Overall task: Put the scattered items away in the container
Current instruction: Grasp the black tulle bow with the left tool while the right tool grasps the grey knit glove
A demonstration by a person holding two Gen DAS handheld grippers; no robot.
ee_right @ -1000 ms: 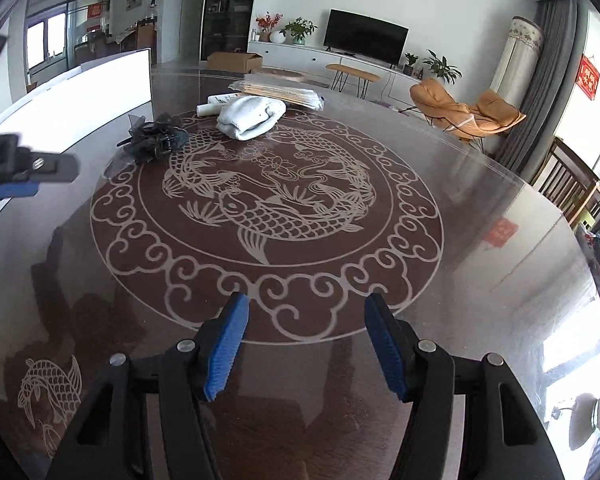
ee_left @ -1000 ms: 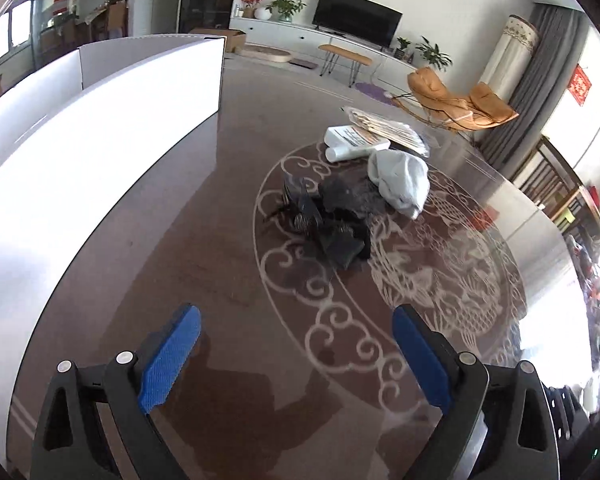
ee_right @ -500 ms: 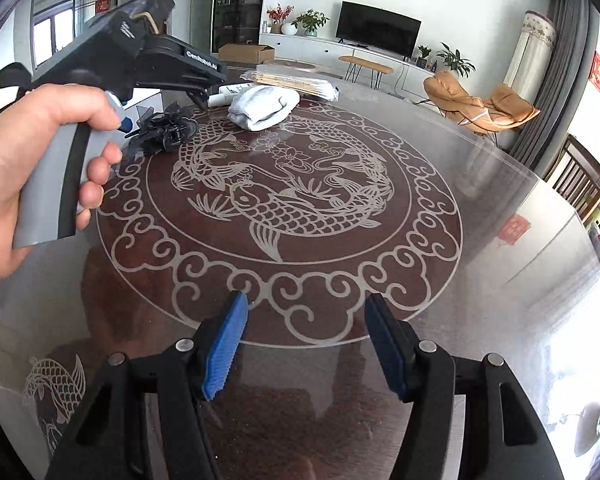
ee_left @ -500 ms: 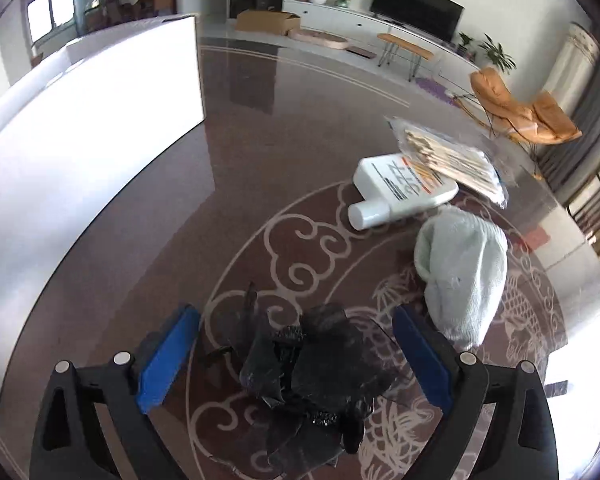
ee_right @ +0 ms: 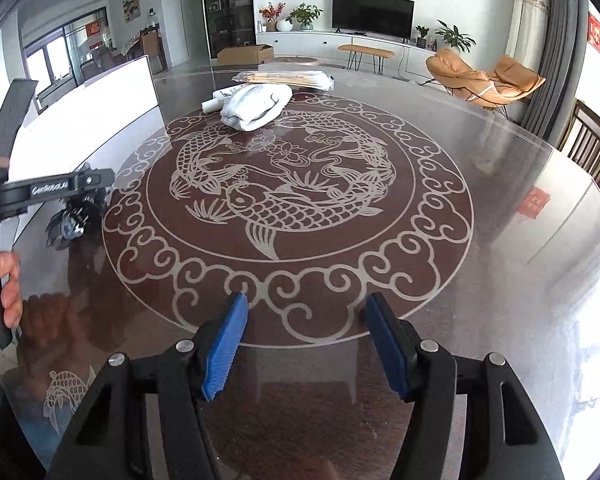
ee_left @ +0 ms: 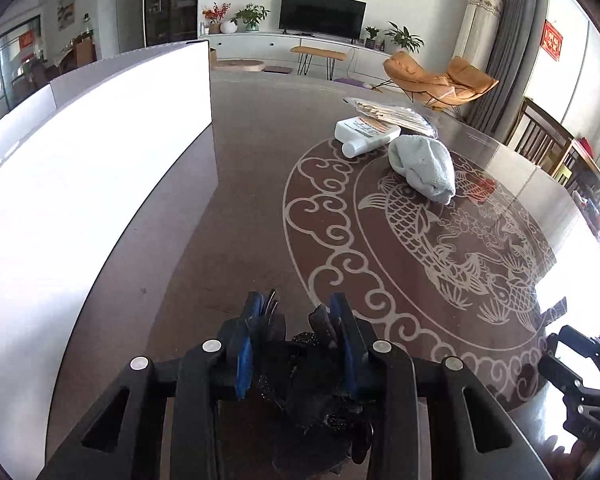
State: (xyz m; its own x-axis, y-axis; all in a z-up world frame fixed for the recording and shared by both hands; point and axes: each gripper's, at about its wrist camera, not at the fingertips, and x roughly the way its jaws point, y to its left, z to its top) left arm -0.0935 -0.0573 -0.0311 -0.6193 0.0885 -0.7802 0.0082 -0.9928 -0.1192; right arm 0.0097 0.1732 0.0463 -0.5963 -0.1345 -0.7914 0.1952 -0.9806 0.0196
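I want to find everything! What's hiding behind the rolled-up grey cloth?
Behind the grey cloth lie a white bottle and a clear packet of sticks. From the right wrist view, the cloth covers most of the bottle.

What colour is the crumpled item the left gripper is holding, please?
Black; the crumpled item shows best in the left wrist view.
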